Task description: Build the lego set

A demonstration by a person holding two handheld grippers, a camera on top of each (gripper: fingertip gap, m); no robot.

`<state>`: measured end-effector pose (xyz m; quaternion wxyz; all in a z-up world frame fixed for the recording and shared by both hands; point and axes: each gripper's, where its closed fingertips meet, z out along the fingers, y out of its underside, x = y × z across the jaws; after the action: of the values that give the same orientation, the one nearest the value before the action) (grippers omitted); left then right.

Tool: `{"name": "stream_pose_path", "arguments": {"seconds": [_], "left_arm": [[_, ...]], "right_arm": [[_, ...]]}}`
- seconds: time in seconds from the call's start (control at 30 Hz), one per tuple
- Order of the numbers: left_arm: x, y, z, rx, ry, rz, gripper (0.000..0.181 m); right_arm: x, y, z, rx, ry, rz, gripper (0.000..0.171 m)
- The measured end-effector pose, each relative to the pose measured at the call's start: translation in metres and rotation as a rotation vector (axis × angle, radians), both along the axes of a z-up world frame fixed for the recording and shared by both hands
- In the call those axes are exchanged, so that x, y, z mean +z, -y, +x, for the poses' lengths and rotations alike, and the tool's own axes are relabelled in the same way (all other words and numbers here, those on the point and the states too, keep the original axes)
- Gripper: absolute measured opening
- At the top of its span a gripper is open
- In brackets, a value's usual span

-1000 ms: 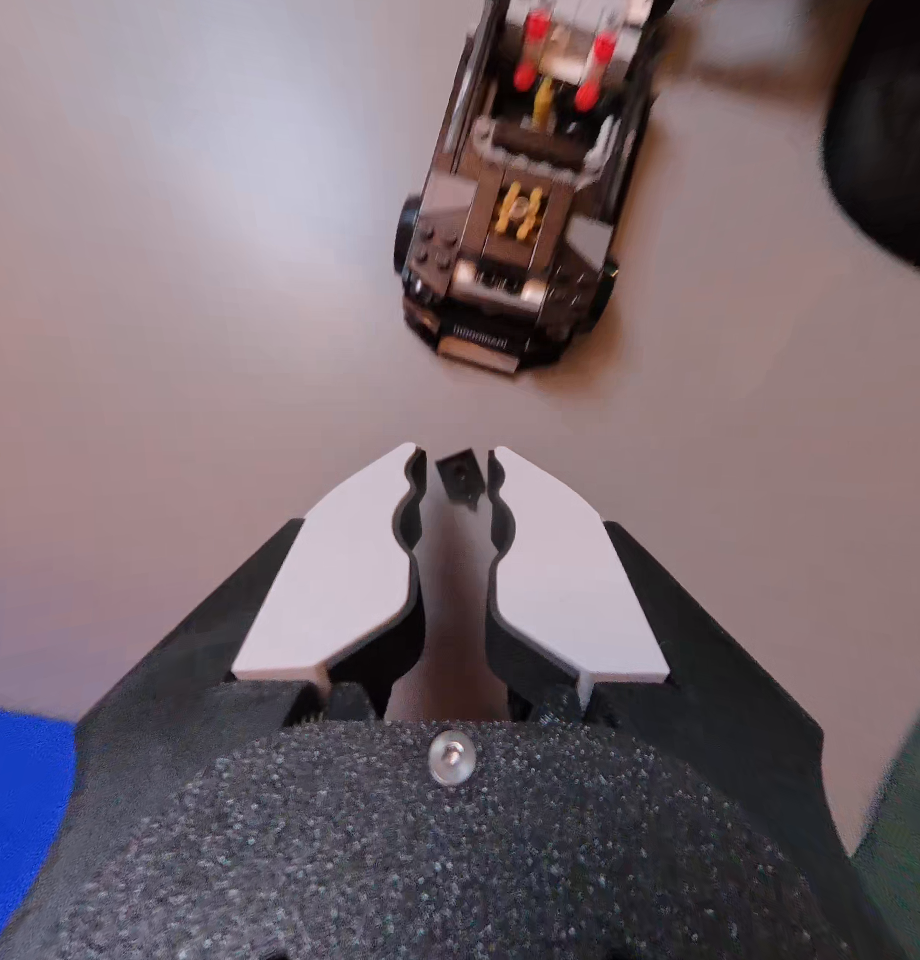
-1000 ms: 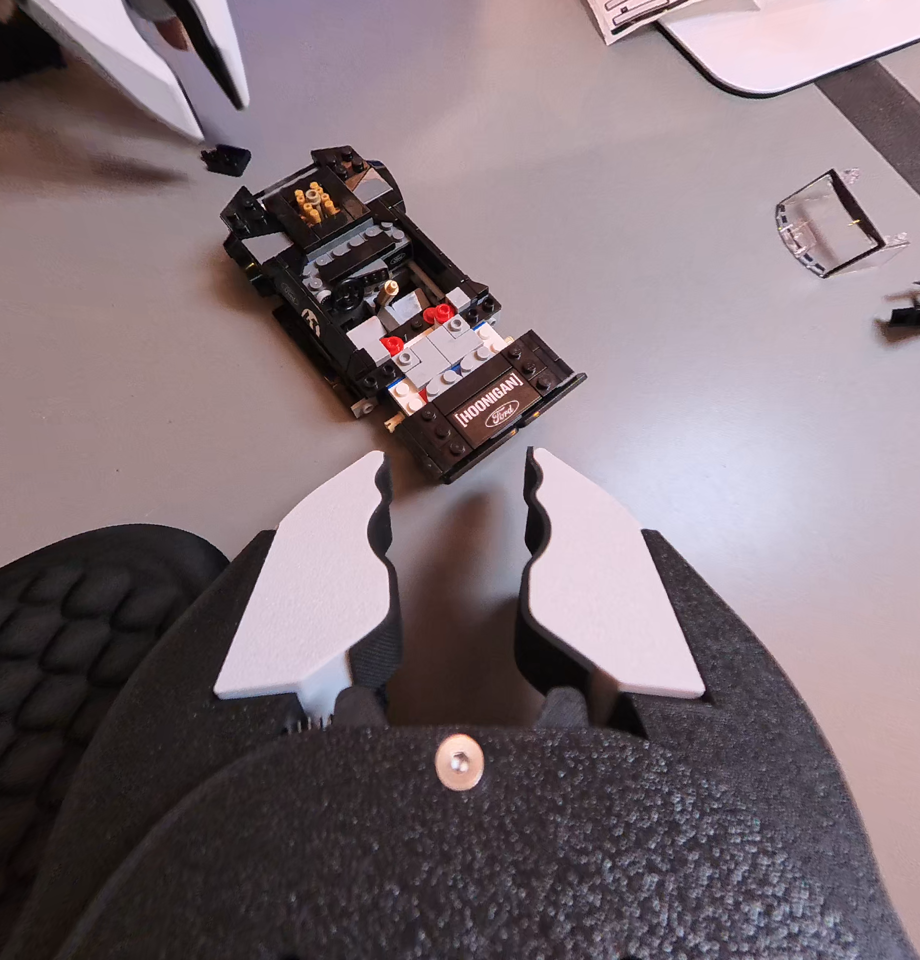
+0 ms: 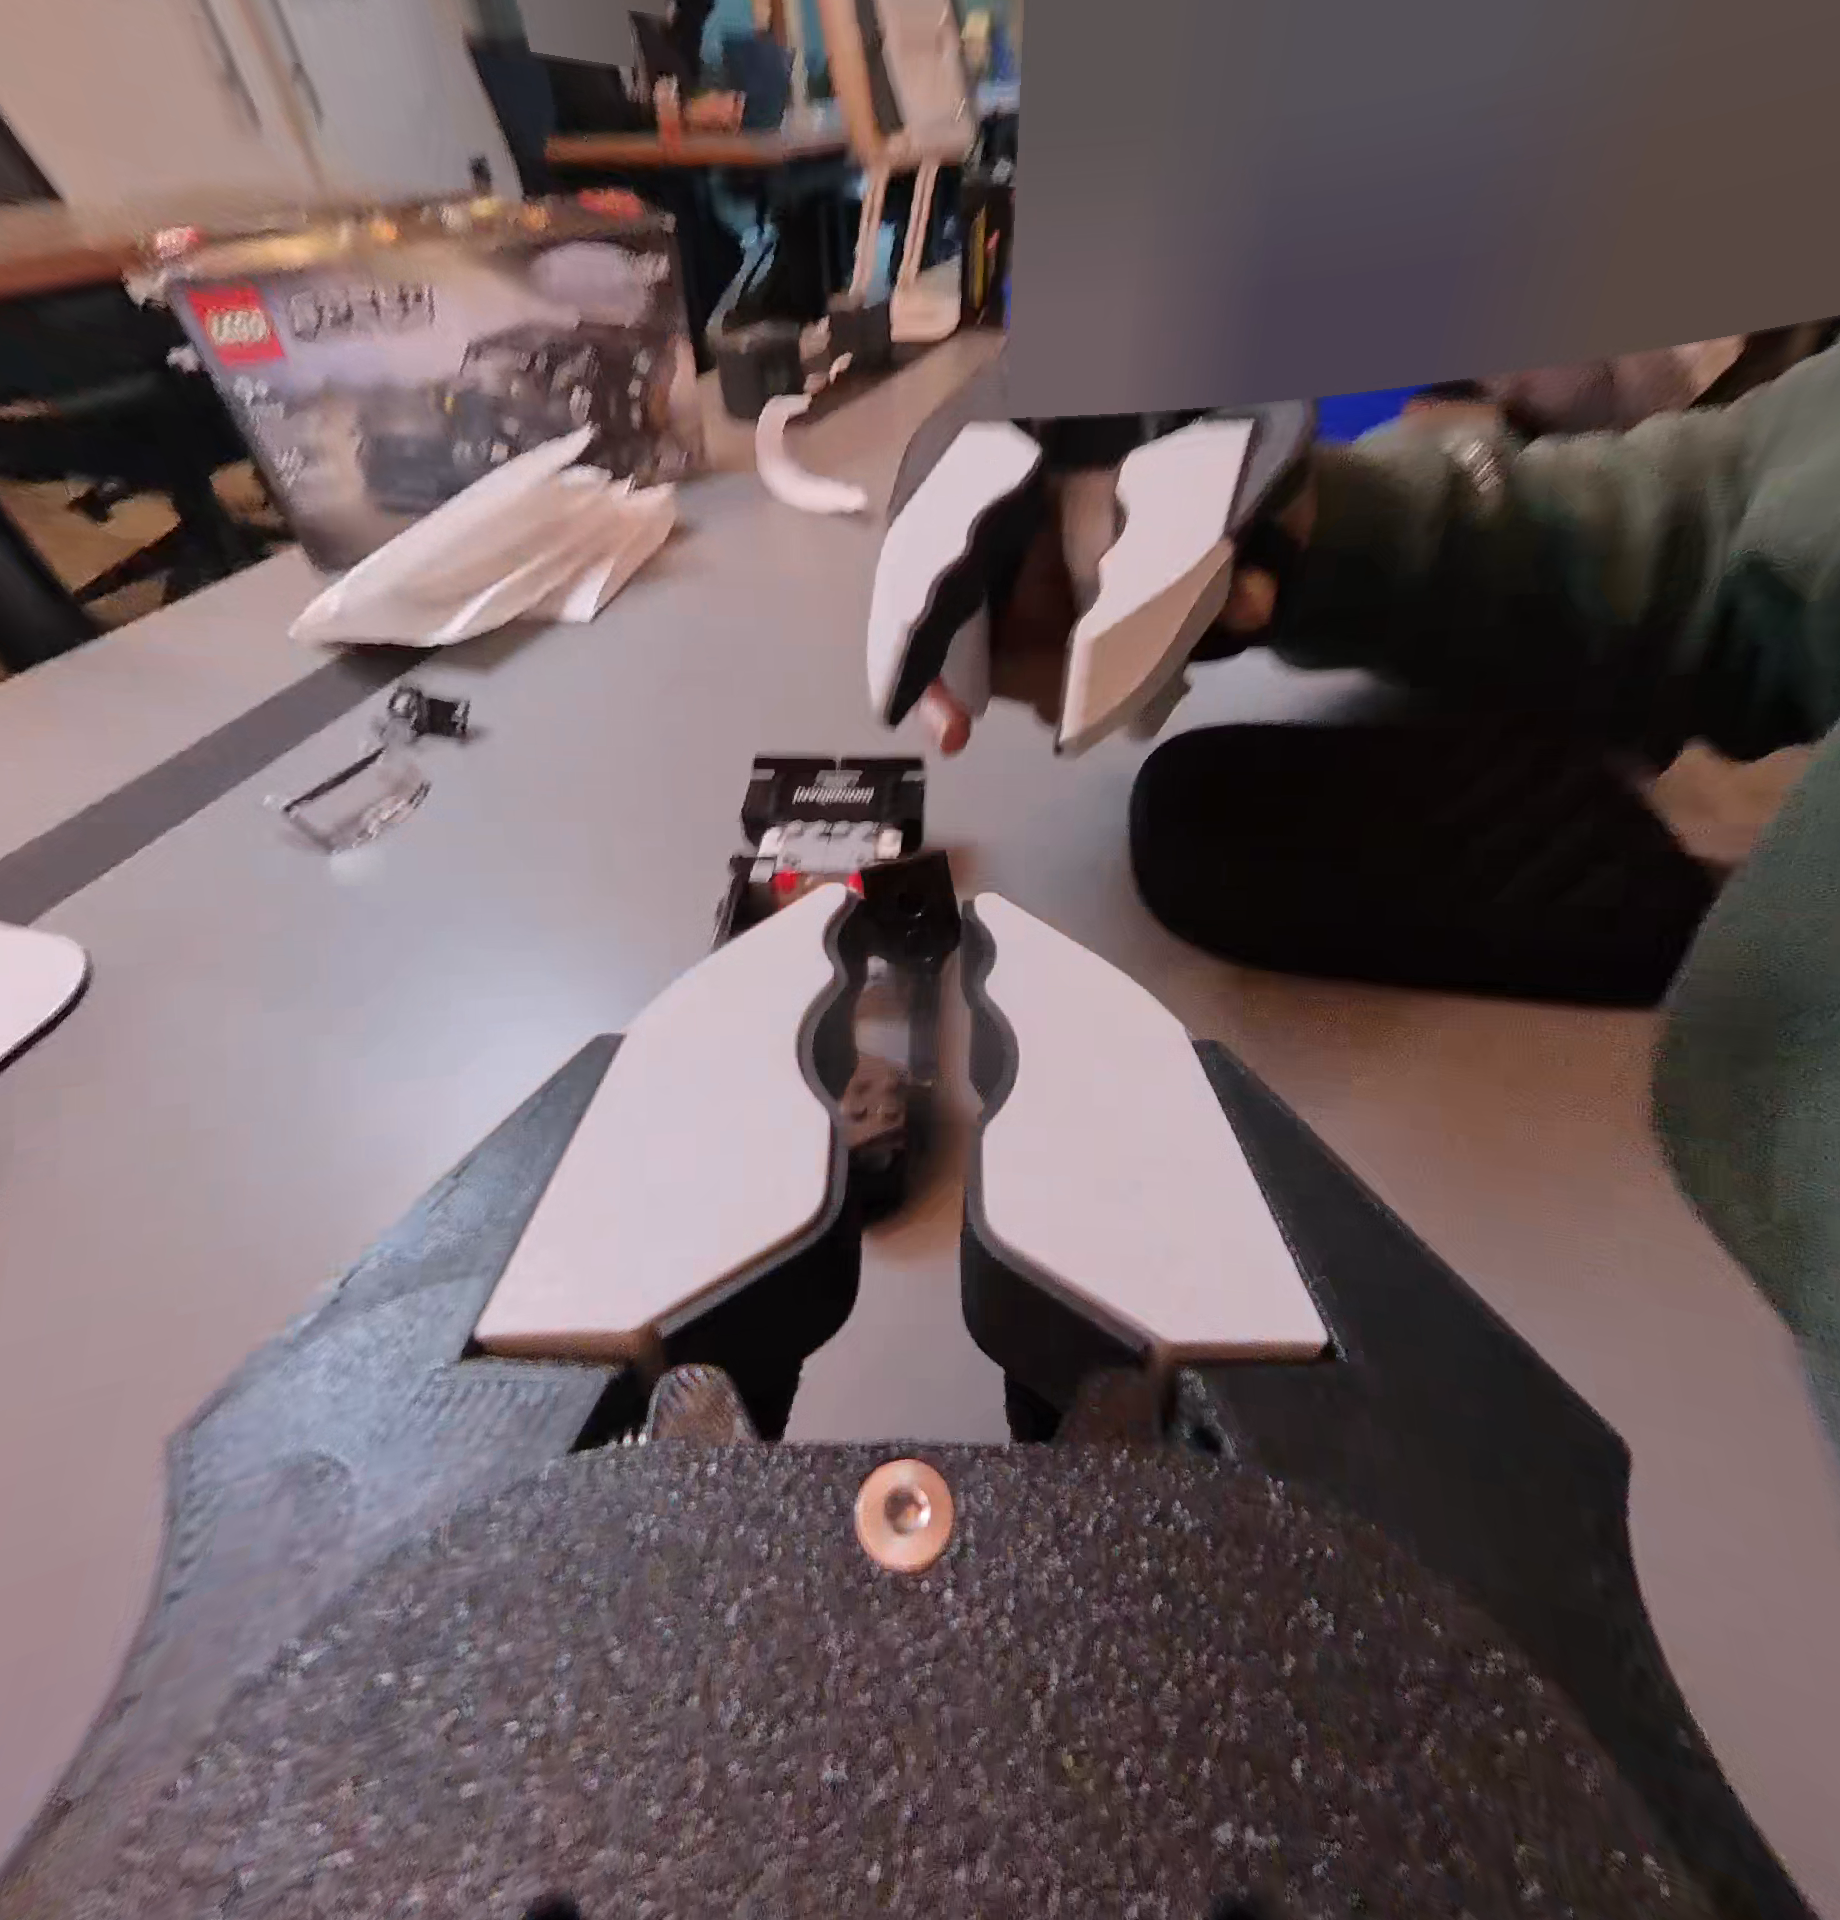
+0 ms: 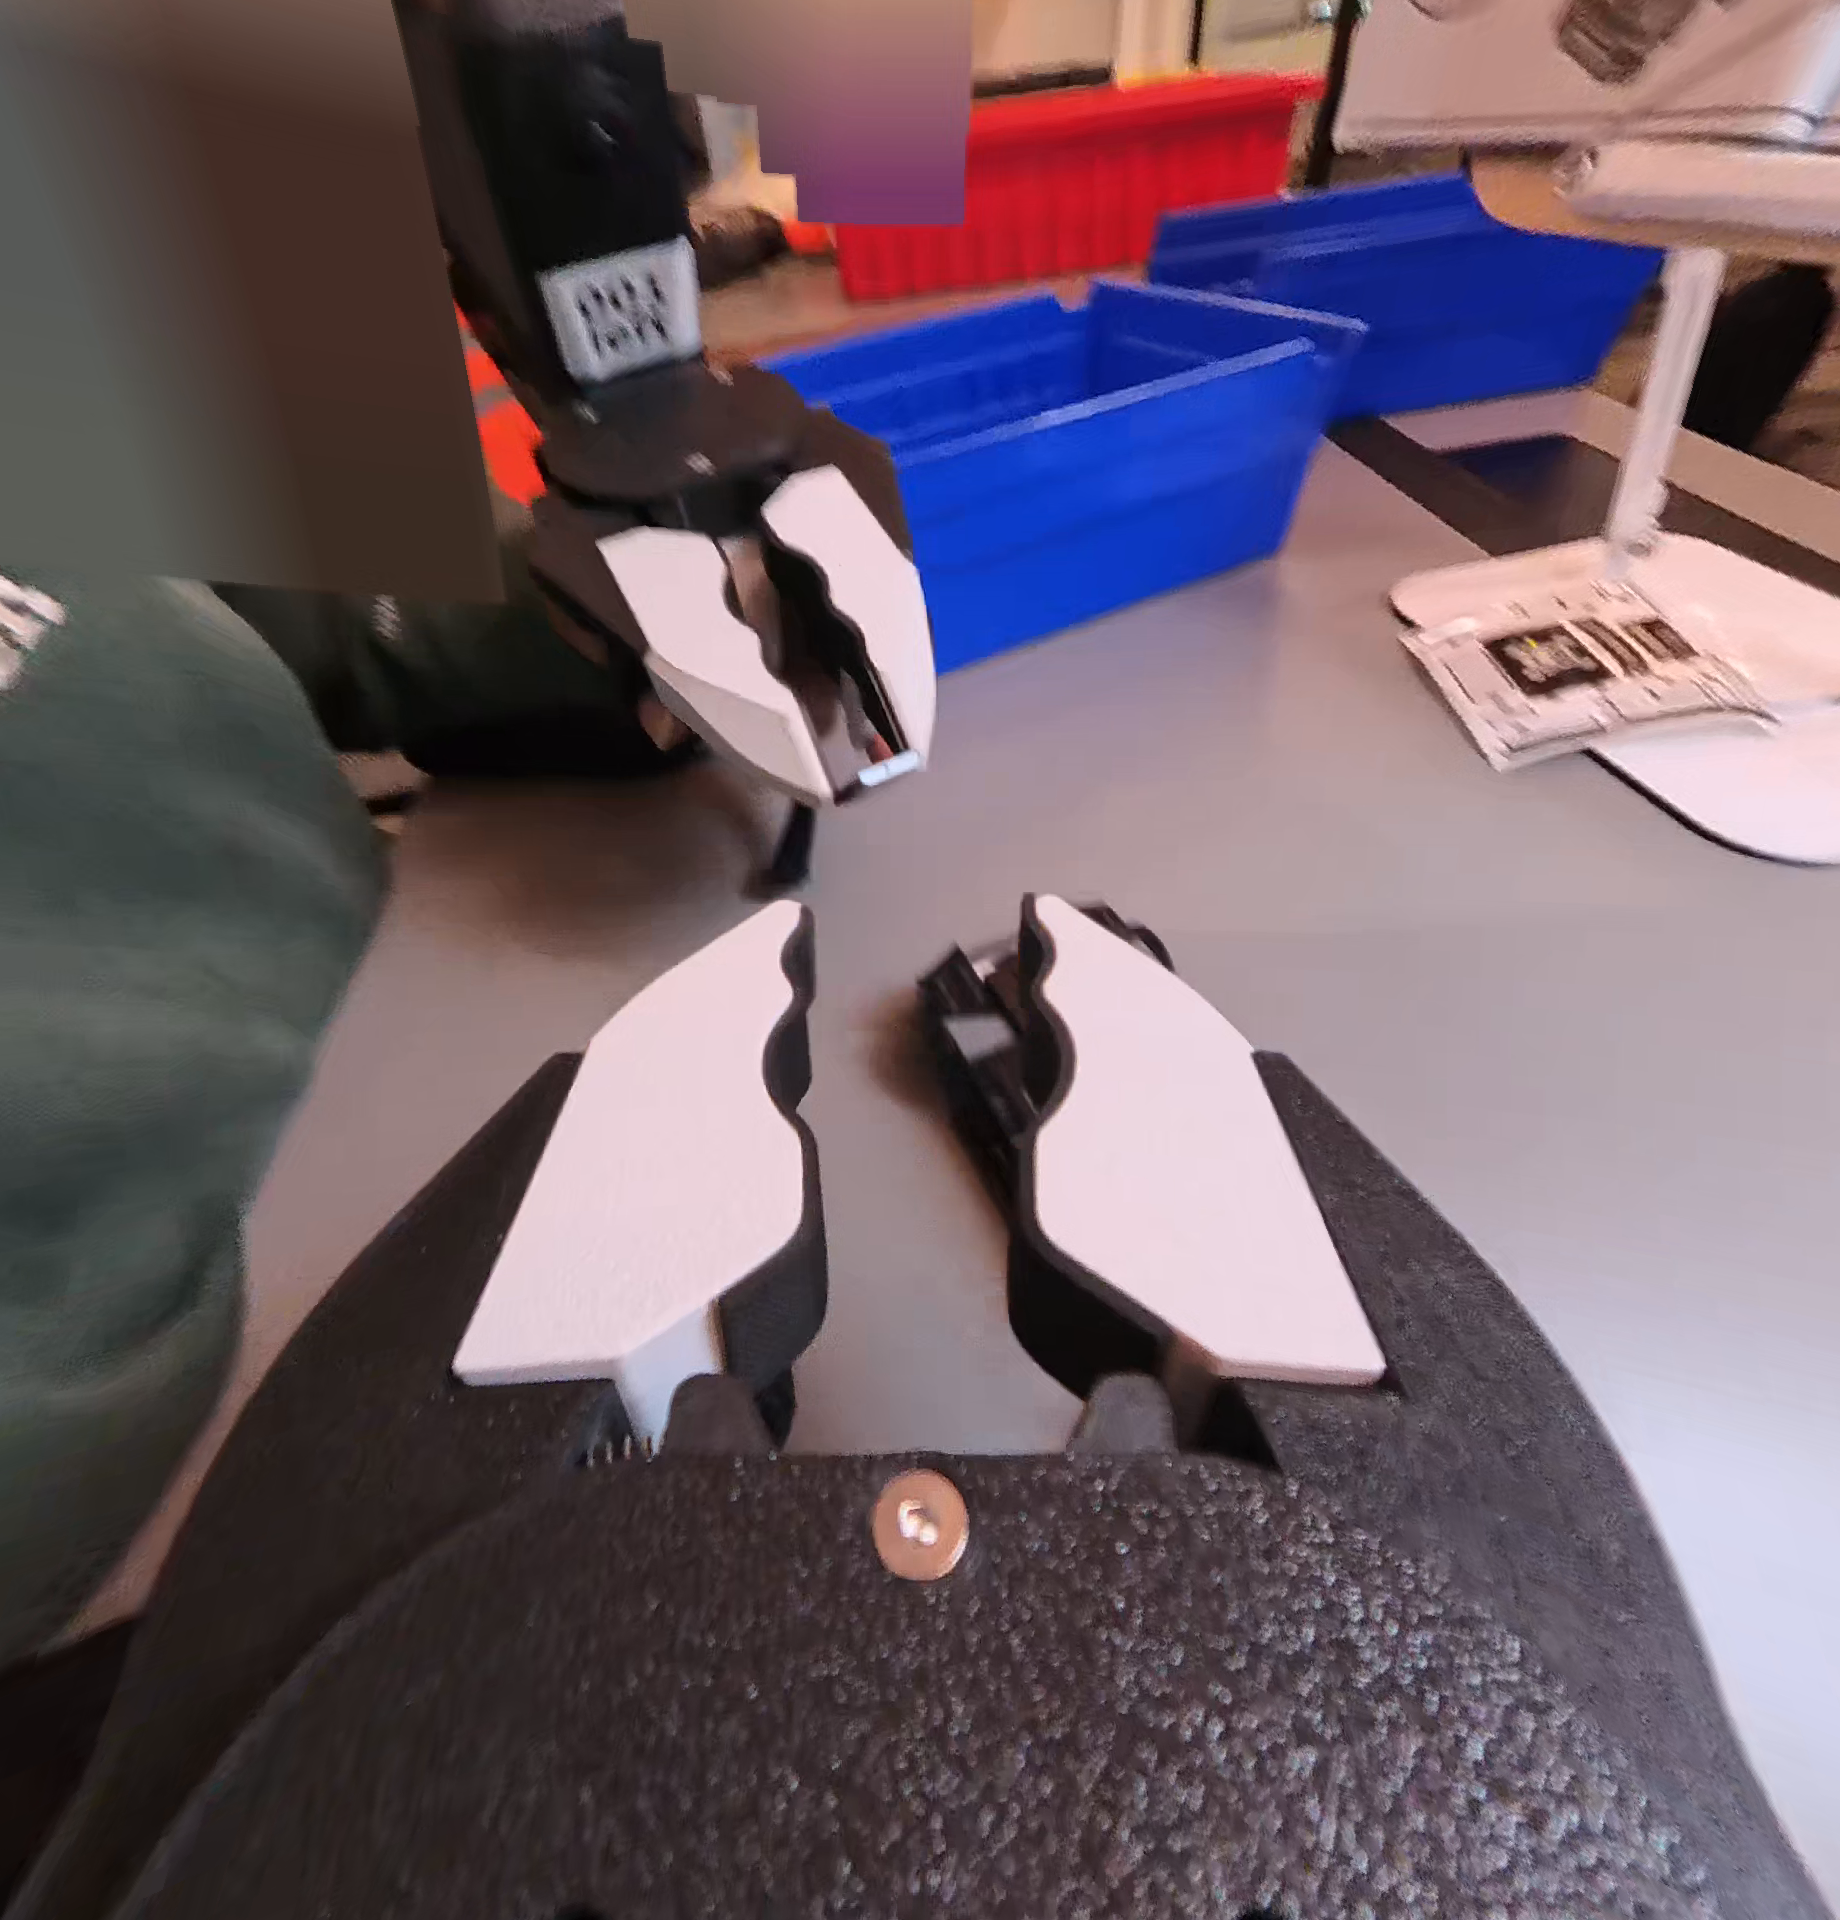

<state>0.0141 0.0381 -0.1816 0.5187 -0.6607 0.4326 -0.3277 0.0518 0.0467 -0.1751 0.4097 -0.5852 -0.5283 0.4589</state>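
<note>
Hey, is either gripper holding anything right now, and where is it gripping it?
The left gripper pinches a small black brick by its sides, at the fingertips. The right gripper is open and holds nothing.

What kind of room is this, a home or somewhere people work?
Probably a workshop or lab, not a home: blue storage bins stand on the long grey table, a red bin sits behind them, and more work tables fill the background.

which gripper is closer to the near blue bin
Left. The left gripper, jaws shut on a small black piece, hangs just in front of the blue bin; the right gripper sits farther back, by the lego car.
</note>
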Motion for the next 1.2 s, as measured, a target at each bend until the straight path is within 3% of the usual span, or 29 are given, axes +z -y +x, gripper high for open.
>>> {"name": "stream_pose_path", "arguments": {"seconds": [0.27,0.67,1.2], "left_arm": [[0.019,0.013,0.003,-0.110,0.241,-0.061,0.017],[0.021,0.018,0.004,-0.084,0.080,0.150,0.017],[0.026,0.020,0.001,-0.049,0.075,0.165,0.017]], "right_arm": [[0.008,0.021,-0.037,0.112,-0.087,-0.087,0.028],[0.018,0.028,-0.044,0.232,-0.198,-0.358,0.025],[0.023,0.030,-0.048,0.172,-0.206,-0.307,0.014]]}}
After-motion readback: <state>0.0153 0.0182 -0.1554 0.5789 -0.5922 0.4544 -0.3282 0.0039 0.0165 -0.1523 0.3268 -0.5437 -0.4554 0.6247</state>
